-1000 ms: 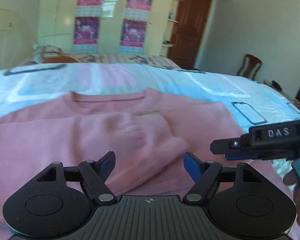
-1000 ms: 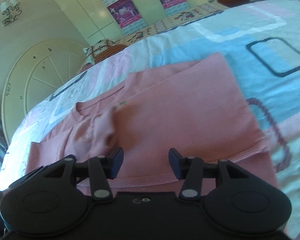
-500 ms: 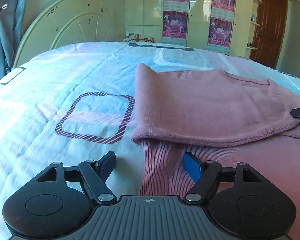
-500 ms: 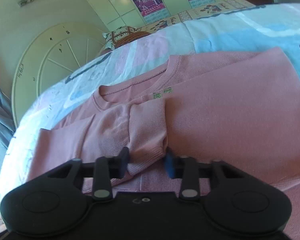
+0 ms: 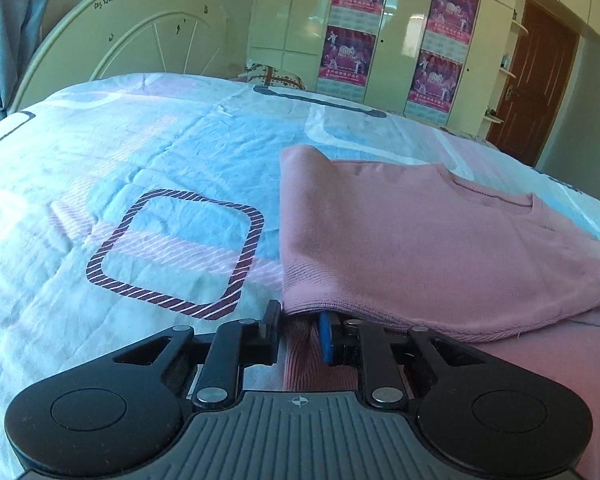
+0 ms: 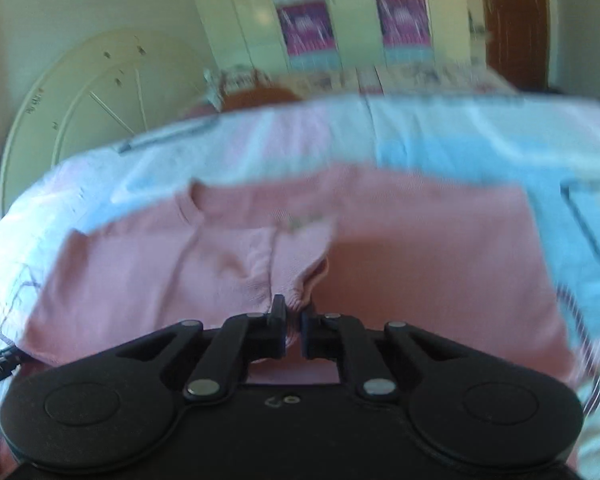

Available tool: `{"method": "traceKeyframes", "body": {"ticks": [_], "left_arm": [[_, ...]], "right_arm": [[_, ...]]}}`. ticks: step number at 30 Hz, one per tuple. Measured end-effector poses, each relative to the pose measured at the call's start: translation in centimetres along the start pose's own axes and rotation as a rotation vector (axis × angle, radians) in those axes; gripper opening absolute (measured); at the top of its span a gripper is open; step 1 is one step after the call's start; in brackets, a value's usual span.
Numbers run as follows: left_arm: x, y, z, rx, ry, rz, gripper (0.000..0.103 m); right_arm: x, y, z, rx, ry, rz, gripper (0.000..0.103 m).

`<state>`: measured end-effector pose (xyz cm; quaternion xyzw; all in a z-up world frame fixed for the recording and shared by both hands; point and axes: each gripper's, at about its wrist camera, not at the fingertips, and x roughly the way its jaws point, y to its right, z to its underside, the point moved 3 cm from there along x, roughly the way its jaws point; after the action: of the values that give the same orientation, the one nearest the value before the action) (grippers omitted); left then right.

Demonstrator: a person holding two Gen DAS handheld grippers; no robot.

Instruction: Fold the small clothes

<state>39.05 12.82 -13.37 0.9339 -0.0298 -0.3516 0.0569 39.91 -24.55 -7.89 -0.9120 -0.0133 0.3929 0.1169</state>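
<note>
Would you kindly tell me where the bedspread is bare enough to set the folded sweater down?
The bedspread lies bare left of the pink sweater, from the striped square up toward the headboard. The right half is crowded: the sweater covers it.

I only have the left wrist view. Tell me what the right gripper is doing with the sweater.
Observer: The right gripper is shut on the sleeve cuff. Its jaws have just been closing.
Operator: Report where that sleeve lies.
Observer: It is folded across the front of the sweater, and the cuff is bunched just below the neck label.
Operator: Describe the sweater's far side.
Observer: The view is blurred. The sweater's right edge ends short of a dark-outlined square printed on the bedsheet.
</note>
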Motion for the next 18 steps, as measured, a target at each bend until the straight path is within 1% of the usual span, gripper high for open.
{"method": "traceKeyframes", "body": {"ticks": [4,8,9,11,12,14,16,18], "left_arm": [[0.3,-0.1,-0.2,0.005,-0.002,0.005,0.019],[0.4,-0.1,-0.2,0.032,-0.015,0.002,0.016],[0.4,-0.1,-0.1,0.035,-0.017,0.003,0.016],[0.5,-0.2,-0.2,0.035,-0.018,0.007,0.016],[0.5,-0.2,-0.2,0.033,-0.019,0.008,0.016],[0.5,-0.2,-0.3,0.038,-0.022,0.009,0.016],[0.7,-0.2,-0.2,0.039,-0.025,0.01,0.016],[0.8,-0.2,-0.3,0.04,-0.037,0.017,0.017]], "right_arm": [[0.5,0.3,1.1,0.035,0.008,0.001,0.007],[-0.8,0.1,0.6,0.03,0.066,0.005,0.007],[-0.9,0.2,0.7,0.023,0.063,0.01,0.007],[-0.1,0.6,1.3,0.009,0.021,0.037,0.007],[0.4,0.9,1.5,0.024,0.004,0.042,0.007],[0.1,1.0,1.5,0.06,0.02,0.032,0.007],[-0.1,0.5,1.6,0.033,0.033,0.039,0.007],[0.6,0.3,1.9,0.004,-0.001,0.054,0.008]]}}
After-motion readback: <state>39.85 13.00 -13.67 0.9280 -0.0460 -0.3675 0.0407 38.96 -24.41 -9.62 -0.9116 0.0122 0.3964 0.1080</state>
